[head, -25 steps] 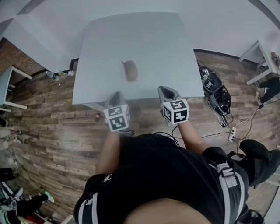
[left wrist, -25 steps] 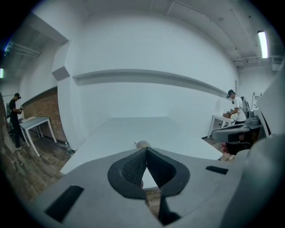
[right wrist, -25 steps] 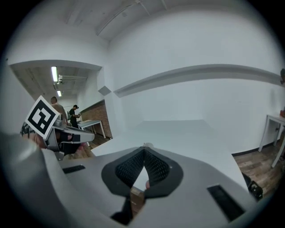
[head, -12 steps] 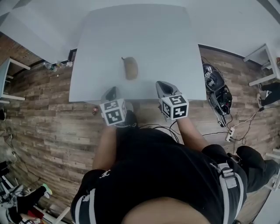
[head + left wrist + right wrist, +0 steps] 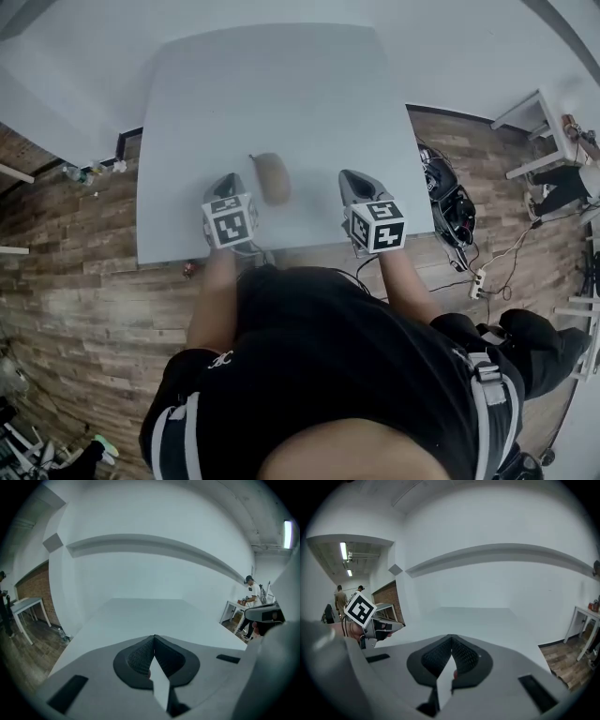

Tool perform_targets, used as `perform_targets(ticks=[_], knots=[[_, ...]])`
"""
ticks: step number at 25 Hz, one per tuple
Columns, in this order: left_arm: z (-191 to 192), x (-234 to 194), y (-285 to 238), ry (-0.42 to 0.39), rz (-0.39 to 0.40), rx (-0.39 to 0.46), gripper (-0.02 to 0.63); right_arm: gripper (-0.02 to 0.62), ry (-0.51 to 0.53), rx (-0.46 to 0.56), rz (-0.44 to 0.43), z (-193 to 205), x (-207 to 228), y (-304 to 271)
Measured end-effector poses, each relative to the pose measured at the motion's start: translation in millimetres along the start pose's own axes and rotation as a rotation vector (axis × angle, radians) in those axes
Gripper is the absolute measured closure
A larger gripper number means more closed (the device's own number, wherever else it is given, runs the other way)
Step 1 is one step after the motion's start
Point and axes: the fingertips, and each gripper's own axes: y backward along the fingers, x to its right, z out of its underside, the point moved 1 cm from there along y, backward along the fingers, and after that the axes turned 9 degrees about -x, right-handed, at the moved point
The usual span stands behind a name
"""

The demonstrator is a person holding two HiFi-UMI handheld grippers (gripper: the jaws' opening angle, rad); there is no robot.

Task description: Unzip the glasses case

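A brown oval glasses case (image 5: pixel 273 177) lies closed on the pale grey table (image 5: pixel 281 84), near its front edge. My left gripper (image 5: pixel 228 180) is just left of the case, shut and empty, tip a little apart from it. My right gripper (image 5: pixel 352 178) hangs over the table further to the right of the case, also shut with nothing in it. In the left gripper view the pads (image 5: pixel 140 656) meet at the tip and the case is hidden behind the gripper body. The right gripper view shows closed jaws and the left gripper (image 5: pixel 377 623) off to its left.
Black gear and cables (image 5: pixel 455 202) lie on the wooden floor right of the table. A small white table (image 5: pixel 539 117) stands further right. People stand in the background of both gripper views. A white wall runs behind the table.
Both grippers have moved forward from in front of the table edge to over the tabletop. The left one has come up beside the case. Both stayed shut.
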Motion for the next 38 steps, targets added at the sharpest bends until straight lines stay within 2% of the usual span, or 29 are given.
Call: perform_targets(ticks=[7,11,16,18,23,26,29,31,32,33,34,35,38], knots=[[-26.4,-40.5,-58.5,0.022,0.120,-0.052,0.614,0.589,0.024,-0.067,0.033,-27.7,-30.6,-69.3],[-21.7,-52.1,-89.4,0.041,0.187,-0.098,0.614,0.589,0.001,-0.111,0.082,-34.1,-33.2,-105.1],[-3.9,-58.1,-113.7,0.086,0.249,-0.186,0.613,0.589,-0.024,-0.153,0.064,-34.7,-51.5,-132.4],[-3.8,-61.3,-120.5,0.086,0.260,-0.202,0.614,0.589,-0.018,-0.169,0.049,-35.7,-57.9,-143.6],[-6.8,-59.4,-132.9,0.026,0.251,-0.225,0.614,0.589,-0.038,-0.199,0.007,-32.7,-56.7,-161.9],[-10.8,-51.9,-141.7,0.061,0.229,-0.238,0.614,0.589,-0.031,-0.231,-0.043,-25.9,-45.3,-167.4],[-5.0,-46.1,-141.5,0.114,0.210,-0.263,0.614,0.589,-0.001,-0.315,-0.150,-4.5,-49.5,-176.4],[4.1,-38.8,-138.5,0.143,0.222,-0.285,0.614,0.589,-0.004,-0.324,-0.211,6.5,-56.7,-181.6],[8.5,-34.7,-137.5,0.154,0.231,-0.297,0.613,0.576,-0.018,-0.313,-0.240,9.5,-60.4,-184.7],[12.4,-31.3,-137.4,0.162,0.239,-0.307,0.614,0.522,-0.039,-0.304,-0.271,12.7,-64.5,-188.8],[15.7,-29.2,-138.2,0.166,0.245,-0.318,0.614,0.380,-0.064,-0.305,-0.298,17.6,-68.4,-194.4],[18.3,-28.7,-139.3,0.168,0.247,-0.328,0.614,0.352,-0.088,-0.316,-0.310,24.4,-70.8,-201.6],[21.7,-30.4,-138.9,0.159,0.240,-0.335,0.614,0.324,-0.133,-0.388,-0.283,49.9,-69.2,-222.9]])
